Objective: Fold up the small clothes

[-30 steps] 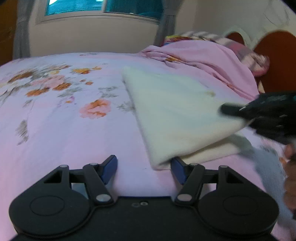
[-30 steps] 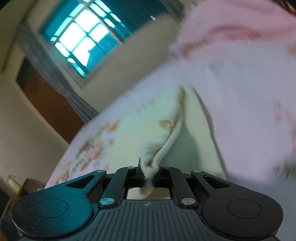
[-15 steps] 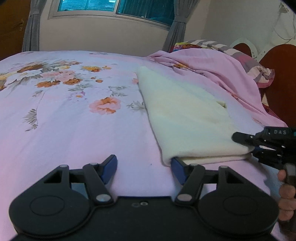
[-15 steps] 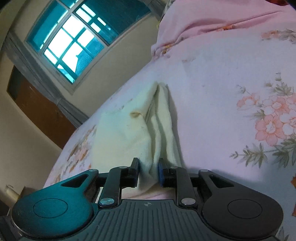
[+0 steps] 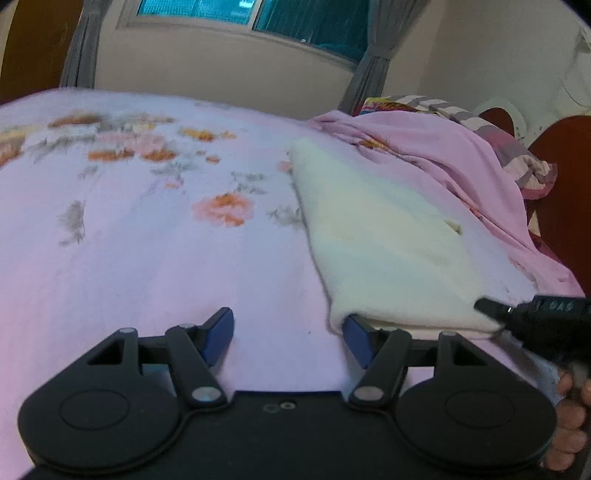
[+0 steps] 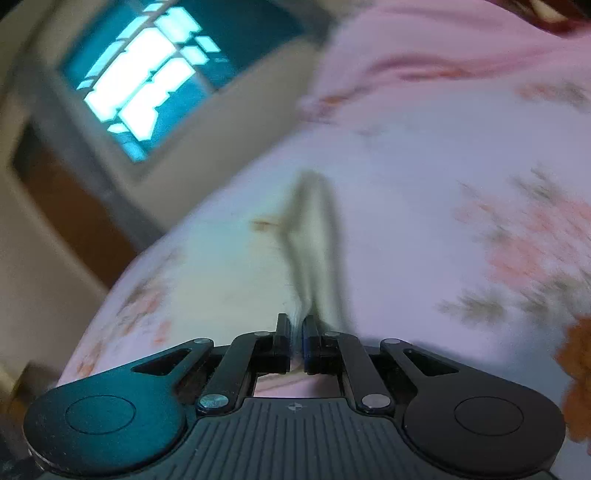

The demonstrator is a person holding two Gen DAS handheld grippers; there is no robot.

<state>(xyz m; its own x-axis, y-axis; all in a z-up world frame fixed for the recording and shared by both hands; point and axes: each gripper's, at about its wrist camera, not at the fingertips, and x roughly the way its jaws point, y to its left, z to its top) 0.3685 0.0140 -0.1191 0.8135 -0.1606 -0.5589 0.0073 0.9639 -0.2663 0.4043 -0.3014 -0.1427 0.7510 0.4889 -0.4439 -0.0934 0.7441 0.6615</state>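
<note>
1. Your cream garment (image 5: 380,243) lies folded flat on the bed, right of centre in the left wrist view, running from mid-frame down toward the lower right.
2. Its near folded corner touches the blue pad of your left tool (image 5: 288,334), on that tool's right-hand finger (image 5: 356,332); nothing sits between the two pads.
3. Your left tool stands wide, its other finger (image 5: 219,330) over bare sheet at lower centre.
4. Your right tool (image 6: 294,341) has just been closing and now pinches the garment's edge, the cloth rising as a thin ridge from between the pads; this view is blurred.
5. In the left wrist view that right tool comes in from the lower right edge, its tip at the garment's near right corner, with your hand (image 5: 570,417) below it.
6. The floral bedsheet (image 5: 155,236) fills the left and centre.
7. A crumpled pink blanket (image 5: 443,155) lies beyond the garment at upper right.
8. A window (image 5: 255,18) with grey curtains spans the top.
</note>
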